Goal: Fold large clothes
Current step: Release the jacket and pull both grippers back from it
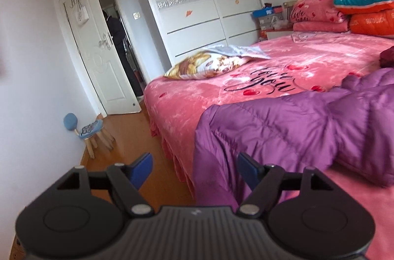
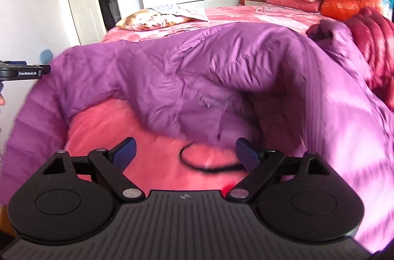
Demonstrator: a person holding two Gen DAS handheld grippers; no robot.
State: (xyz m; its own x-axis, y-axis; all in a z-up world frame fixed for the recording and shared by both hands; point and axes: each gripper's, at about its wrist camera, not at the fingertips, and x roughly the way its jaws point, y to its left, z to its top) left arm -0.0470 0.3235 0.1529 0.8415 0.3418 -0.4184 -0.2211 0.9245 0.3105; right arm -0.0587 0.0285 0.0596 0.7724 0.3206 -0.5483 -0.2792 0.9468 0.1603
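Left gripper (image 1: 194,171) fills lower centre of its own view, jaws spread wide, blue pads (image 1: 141,170) angled outward, nothing between them. Right gripper (image 2: 185,158) sits low centre of its view, jaws likewise wide apart, blue pads (image 2: 124,154) free. In the right wrist view the left gripper's black body shows at the left edge, mid-height, held level; a bit of skin just below it at the frame edge
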